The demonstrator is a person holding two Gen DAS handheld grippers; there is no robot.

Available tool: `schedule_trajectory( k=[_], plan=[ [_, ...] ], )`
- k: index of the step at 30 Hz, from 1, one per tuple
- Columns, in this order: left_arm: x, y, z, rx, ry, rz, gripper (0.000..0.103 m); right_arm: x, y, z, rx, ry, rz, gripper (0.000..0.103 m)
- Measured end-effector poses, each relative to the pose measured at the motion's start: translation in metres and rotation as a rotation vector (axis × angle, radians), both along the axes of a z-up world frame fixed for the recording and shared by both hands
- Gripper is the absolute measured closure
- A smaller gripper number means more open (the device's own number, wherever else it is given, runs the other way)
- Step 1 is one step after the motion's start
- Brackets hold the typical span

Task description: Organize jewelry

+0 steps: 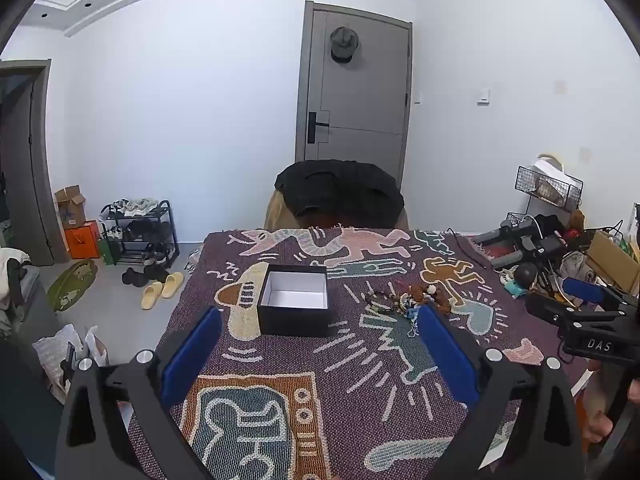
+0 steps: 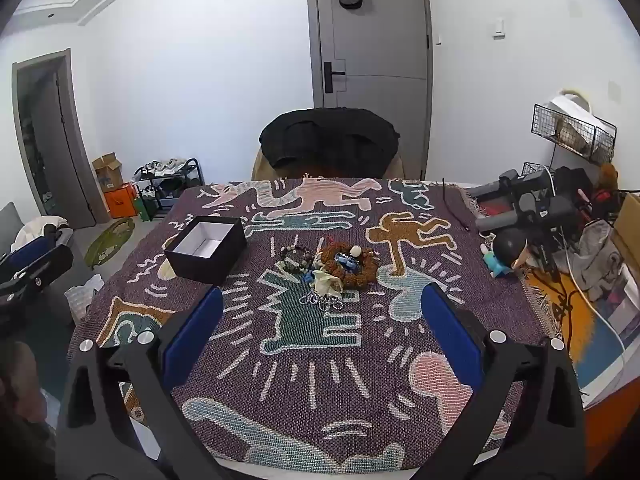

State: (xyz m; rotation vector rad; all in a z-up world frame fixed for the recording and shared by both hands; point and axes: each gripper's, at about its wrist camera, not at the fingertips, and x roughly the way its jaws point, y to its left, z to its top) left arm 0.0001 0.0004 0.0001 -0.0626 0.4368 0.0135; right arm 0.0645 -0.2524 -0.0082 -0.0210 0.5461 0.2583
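From the left wrist: the left tool hangs released above the bench, facing the empty box; the jewelry lies in a heap just right of it.

From the right wrist: the right tool is released too, nearing that tangle. One pinch could snag several strands and drag them.

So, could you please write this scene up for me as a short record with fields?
surface: patterned blanket covering the table
container: black box, open, white inside, empty
jewelry: pile of bracelets on the blanket, right of the box, not touching it
left hand-held gripper: open, holding nothing
right hand-held gripper: open, holding nothing
task state: nothing in the box yet
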Motion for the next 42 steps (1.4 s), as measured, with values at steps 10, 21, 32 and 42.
schedule_trajectory(
  k=[10, 21, 32, 42],
  plan=[
    [0.001, -0.006, -0.003, 0.014, -0.005, -0.004, 0.008, 0.0, 0.002, 0.0, -0.006, 0.003, -0.004, 0.004],
    [0.001, 0.004, -0.002, -0.026, 0.003, -0.001, 0.008, -0.001, -0.001, -0.001, -0.009, -0.005, -0.01, 0.004],
    [0.002, 0.003, -0.006, -0.025, 0.01, -0.012, 0.008, 0.001, -0.002, -0.002, -0.002, 0.01, -0.002, 0.004],
    [0.003, 0.006, -0.006, -0.029, 0.015, -0.012, 0.008, 0.002, 0.0, -0.004, -0.007, 0.013, -0.004, 0.004]
  ],
)
